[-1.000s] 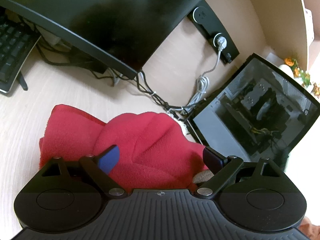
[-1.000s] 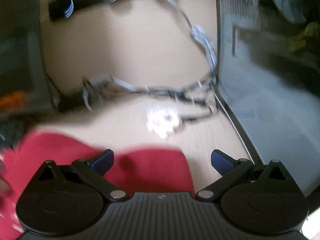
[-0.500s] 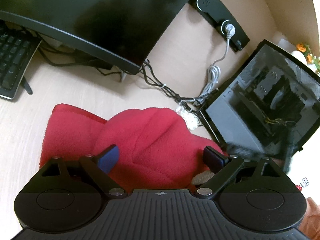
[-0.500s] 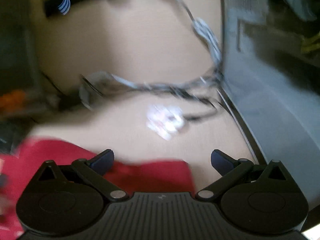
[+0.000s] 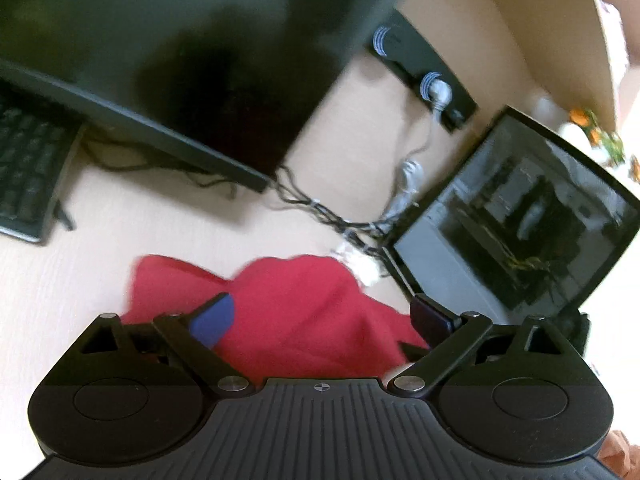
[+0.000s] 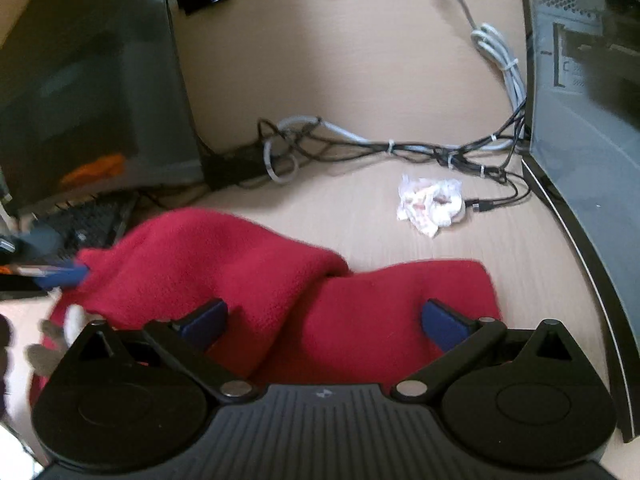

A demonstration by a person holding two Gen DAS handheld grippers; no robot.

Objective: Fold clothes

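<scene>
The rumpled red fleece garment (image 6: 256, 280) lies on the pale wood-grain desk (image 6: 360, 60), between the black monitor (image 5: 160, 60) and the glass-sided computer case (image 5: 520, 220). The left gripper (image 5: 322, 316) and right gripper (image 6: 324, 322) both hover over it, fingers spread wide, gripping nothing.

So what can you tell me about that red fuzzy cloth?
The red fleece garment looks soft and fuzzy. It lies crumpled on the pale wooden desk, with a thick rolled fold lying across a flatter part. Both open tongs, left and right, hang over it without pinching it. A crumpled white wrapper lies just beyond it, apart.
</scene>
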